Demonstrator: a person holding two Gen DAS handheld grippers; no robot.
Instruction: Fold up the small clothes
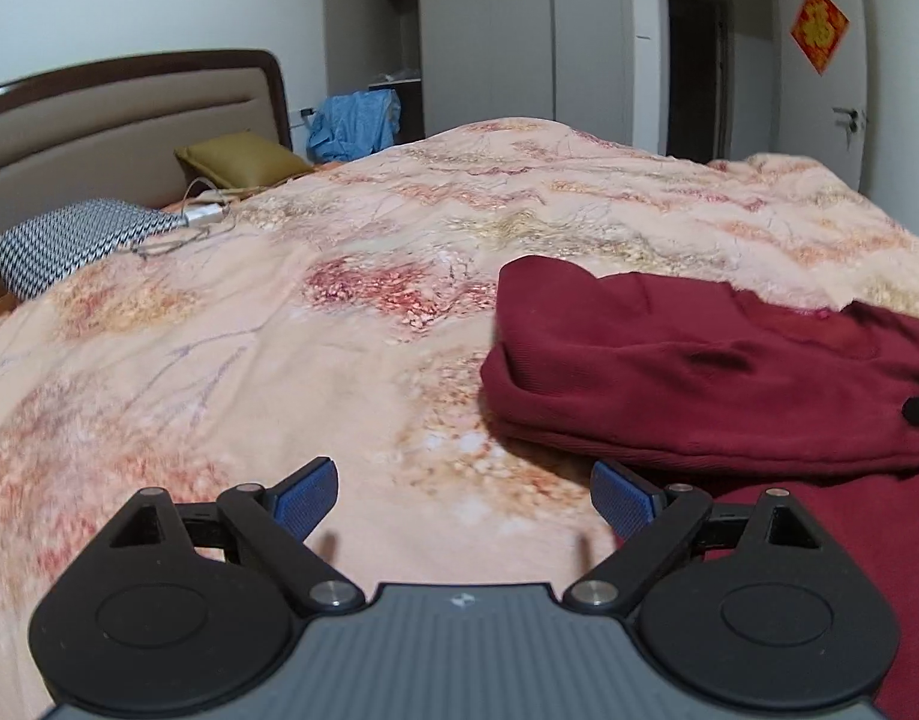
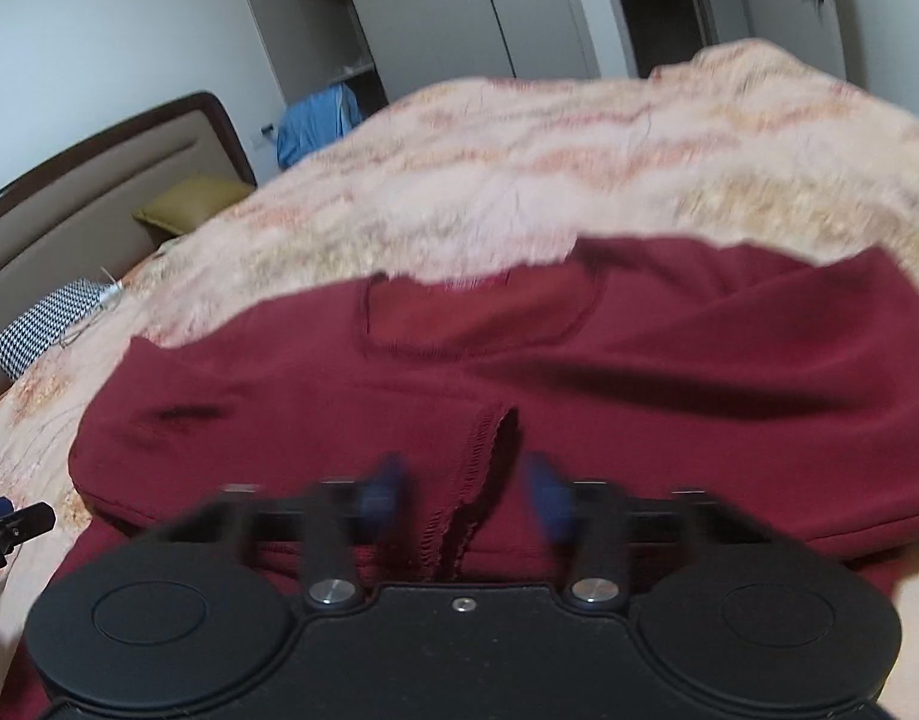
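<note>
Maroon knit garment (image 2: 519, 372) lies spread on the floral quilted bed (image 1: 279, 330), its length running across the right-wrist frame. The right hand-held gripper (image 2: 465, 492) is nearer – narrowed about a ribbed edge (image 2: 483, 480), contact blurred – while the left hand-held gripper (image 1: 465, 498) gapes empty, the cloth to its right.

Our two grippers, tilted downward

Our left gripper (image 1: 464, 495) holds its blue fingers (image 1: 306, 501) spread wide with nothing between them; our right gripper (image 2: 468, 495) is motion-blurred, fingers apart.

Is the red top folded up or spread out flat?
Partly folded. The red top has its left side doubled over, a rounded fold edge showing, and lies rumpled on the bed cover.
</note>
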